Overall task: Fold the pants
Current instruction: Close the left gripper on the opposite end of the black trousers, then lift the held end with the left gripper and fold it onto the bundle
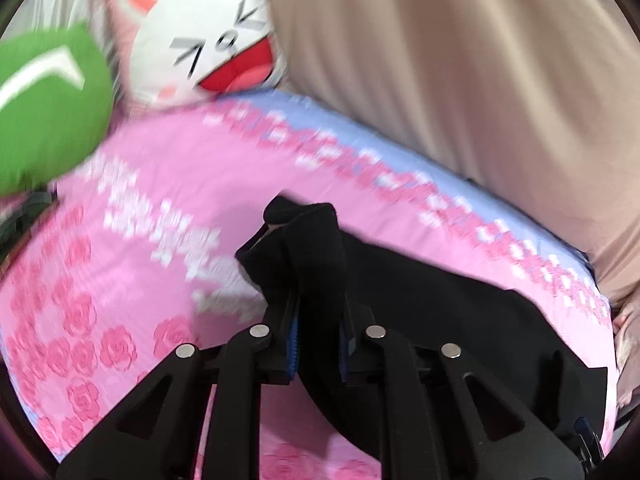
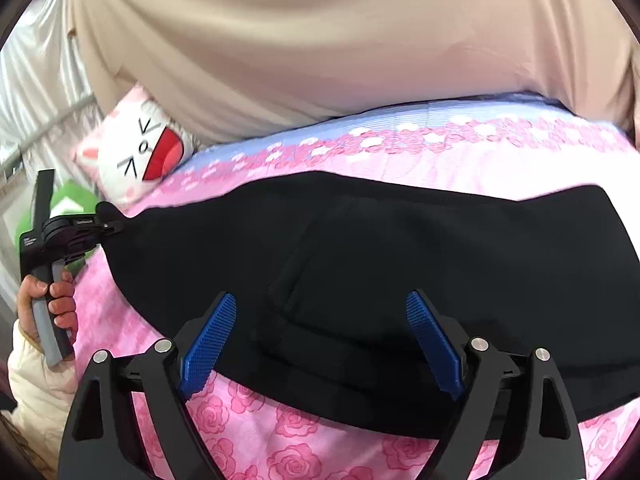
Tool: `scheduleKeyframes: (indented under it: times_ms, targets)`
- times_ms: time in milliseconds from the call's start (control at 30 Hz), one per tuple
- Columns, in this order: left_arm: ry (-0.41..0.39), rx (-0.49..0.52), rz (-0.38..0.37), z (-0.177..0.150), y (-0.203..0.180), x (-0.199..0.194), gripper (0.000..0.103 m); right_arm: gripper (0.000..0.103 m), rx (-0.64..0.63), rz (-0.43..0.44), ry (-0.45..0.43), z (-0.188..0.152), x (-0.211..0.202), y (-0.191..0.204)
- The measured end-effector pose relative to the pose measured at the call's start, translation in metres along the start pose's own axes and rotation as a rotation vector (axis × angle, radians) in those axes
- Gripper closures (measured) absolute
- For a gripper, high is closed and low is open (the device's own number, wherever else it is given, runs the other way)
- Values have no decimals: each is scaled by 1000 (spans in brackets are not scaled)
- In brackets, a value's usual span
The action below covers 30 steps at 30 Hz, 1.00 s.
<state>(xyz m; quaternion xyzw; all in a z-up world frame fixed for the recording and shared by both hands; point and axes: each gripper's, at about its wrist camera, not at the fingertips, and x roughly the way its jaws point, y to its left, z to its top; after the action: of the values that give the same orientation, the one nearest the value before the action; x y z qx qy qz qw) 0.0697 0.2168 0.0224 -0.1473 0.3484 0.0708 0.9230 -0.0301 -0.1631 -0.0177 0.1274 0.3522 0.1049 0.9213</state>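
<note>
Black pants point(image 2: 380, 240) lie folded lengthwise across a pink rose-print bedsheet point(image 2: 280, 440). In the left wrist view my left gripper point(image 1: 316, 276) is shut on one end of the pants point(image 1: 440, 300), and a bunch of black cloth stands up between its fingers and hides the tips. The right wrist view shows that left gripper point(image 2: 110, 222) at the pants' left end, held by a hand point(image 2: 60, 300). My right gripper point(image 2: 320, 296) stands open low over the near edge of the pants, its blue pads point(image 2: 208, 344) apart and gripping nothing.
A white cat-face pillow point(image 1: 204, 40) and a green cushion point(image 1: 48, 104) lie at the bed's far left. A large beige fabric bulk point(image 2: 340, 48) runs along the far edge of the bed. A cream sleeve point(image 2: 36, 384) shows at the lower left.
</note>
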Motion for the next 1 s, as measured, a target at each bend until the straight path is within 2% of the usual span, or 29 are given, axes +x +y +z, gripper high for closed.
scheduleKeyframes:
  times_ms: [100, 300, 433, 533, 667, 800, 933, 1000]
  targets:
    - [-41, 55, -47, 11, -27, -22, 91, 18, 55, 34, -21, 1, -5, -11]
    - [-164, 261, -166, 26, -128, -83, 91, 18, 144, 107, -43, 3, -20, -35]
    - [-207, 387, -246, 15, -195, -114, 91, 18, 138, 55, -91, 5, -43, -51]
    - [-208, 480, -320, -4, -251, -130, 91, 18, 141, 6, -126, 6, -65, -69]
    - [-184, 564, -402, -35, -307, -140, 91, 18, 143, -95, -159, 8, -94, -95]
    - [-95, 637, -470, -74, -354, -132, 91, 18, 163, -165, -185, 4, -119, -122]
    - [34, 715, -473, -132, -392, -103, 91, 17, 188, -200, -197, -2, -135, -141]
    - [68, 744, -457, -158, -402, -92, 91, 17, 200, -213, -198, -6, -141, -151]
